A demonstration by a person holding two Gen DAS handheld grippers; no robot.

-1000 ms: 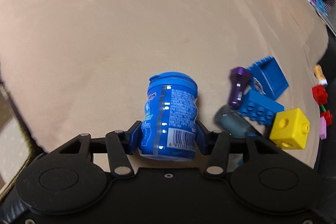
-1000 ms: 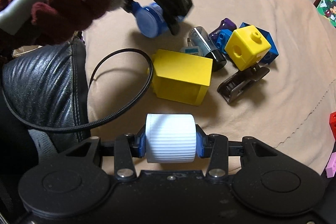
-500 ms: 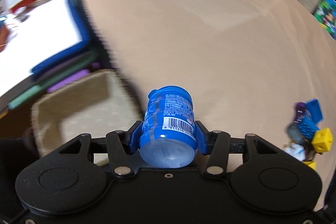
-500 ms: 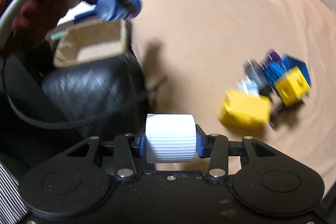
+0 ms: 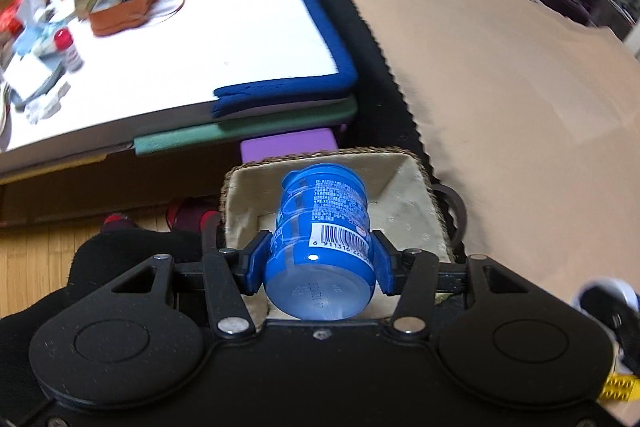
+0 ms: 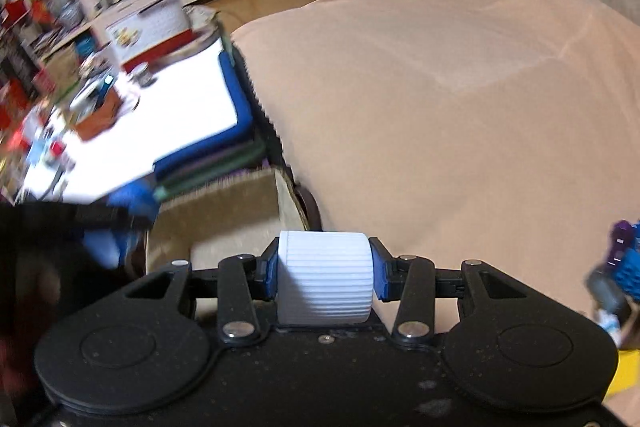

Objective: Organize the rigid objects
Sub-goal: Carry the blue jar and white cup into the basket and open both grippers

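My left gripper is shut on a blue plastic bottle, held tilted with its base toward the camera, just above a woven basket with a cream cloth lining. My right gripper is shut on a white ribbed cylinder, near the same basket, which is blurred at lower left. The left gripper with the blue bottle shows blurred at the left of the right wrist view. A cluster of toy blocks lies at the right edge on the beige blanket.
A low table with a white top and blue padded edge stands left of the basket, cluttered with small items. The beige blanket covers the surface to the right. Wooden floor shows at lower left.
Both grippers have swung left, away from the toy pile. The left gripper has carried the blue bottle over the basket. The right gripper has moved toward the basket with the white cylinder.
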